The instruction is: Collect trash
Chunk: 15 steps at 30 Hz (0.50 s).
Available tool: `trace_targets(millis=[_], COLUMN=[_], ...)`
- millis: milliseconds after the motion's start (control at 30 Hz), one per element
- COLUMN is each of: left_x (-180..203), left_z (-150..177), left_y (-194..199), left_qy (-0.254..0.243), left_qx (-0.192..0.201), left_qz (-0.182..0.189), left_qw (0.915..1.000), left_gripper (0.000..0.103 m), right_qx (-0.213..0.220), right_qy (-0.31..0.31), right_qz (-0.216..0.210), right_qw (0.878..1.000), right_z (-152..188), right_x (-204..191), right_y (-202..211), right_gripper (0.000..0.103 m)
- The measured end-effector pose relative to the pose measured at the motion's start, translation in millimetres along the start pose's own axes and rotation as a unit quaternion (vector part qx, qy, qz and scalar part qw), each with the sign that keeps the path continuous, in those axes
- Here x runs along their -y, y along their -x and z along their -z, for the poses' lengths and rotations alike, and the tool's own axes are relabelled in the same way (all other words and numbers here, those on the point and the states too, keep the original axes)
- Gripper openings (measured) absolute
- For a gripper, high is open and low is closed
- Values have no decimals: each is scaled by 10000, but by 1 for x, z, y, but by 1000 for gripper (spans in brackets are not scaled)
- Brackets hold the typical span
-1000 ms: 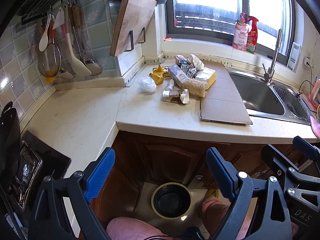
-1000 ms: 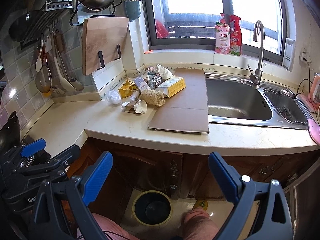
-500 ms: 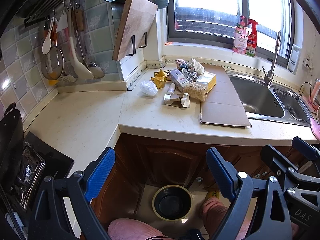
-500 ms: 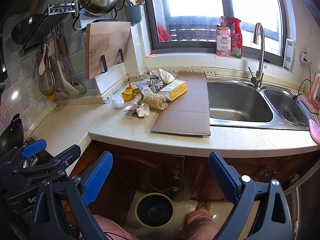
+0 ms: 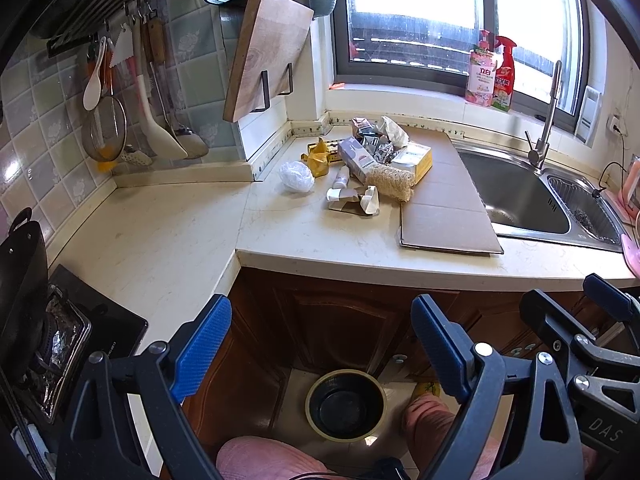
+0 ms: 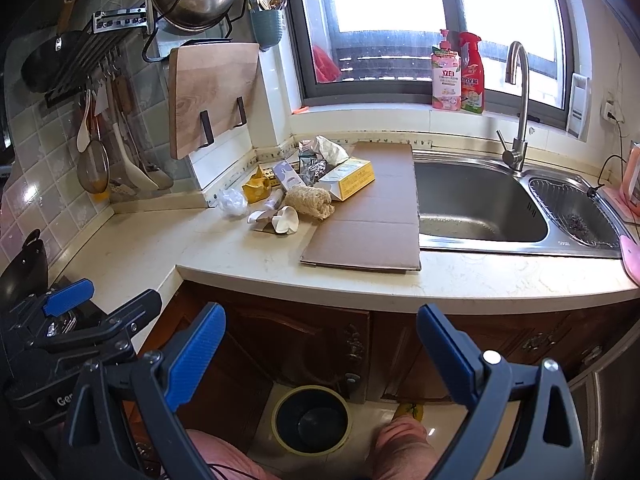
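I am holding my left gripper (image 5: 320,344) and right gripper (image 6: 320,352) spread wide and empty, so nothing is collected yet. The trash pile (image 5: 362,168) is lying well ahead on the counter (image 5: 320,236); the bin (image 6: 312,420) is sitting below my fingers, looking empty. "DAS" is showing on my right gripper's body.

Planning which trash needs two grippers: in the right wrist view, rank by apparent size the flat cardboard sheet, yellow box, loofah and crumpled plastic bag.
1. flat cardboard sheet
2. yellow box
3. loofah, close to the box in size
4. crumpled plastic bag
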<state>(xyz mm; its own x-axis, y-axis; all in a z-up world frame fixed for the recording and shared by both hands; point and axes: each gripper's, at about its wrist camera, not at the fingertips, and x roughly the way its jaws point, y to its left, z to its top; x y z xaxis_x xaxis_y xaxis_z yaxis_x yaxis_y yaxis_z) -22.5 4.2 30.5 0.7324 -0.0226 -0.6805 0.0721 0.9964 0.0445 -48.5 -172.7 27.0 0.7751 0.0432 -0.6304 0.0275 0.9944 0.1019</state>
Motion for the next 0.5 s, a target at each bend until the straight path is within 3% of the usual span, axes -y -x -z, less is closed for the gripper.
trace_targets(millis=[500], left_x=[0], left_z=[-3], left_y=[-1], left_qy=[-44], left_qx=[-10], left_qz=[6], left_qw=[10000], left_gripper=[90], right_qx=[-46], right_qy=[48], right_qz=[-13], right_qw=[10000], right_z=[-10], right_x=[4], right_y=[-13], right_gripper=[97])
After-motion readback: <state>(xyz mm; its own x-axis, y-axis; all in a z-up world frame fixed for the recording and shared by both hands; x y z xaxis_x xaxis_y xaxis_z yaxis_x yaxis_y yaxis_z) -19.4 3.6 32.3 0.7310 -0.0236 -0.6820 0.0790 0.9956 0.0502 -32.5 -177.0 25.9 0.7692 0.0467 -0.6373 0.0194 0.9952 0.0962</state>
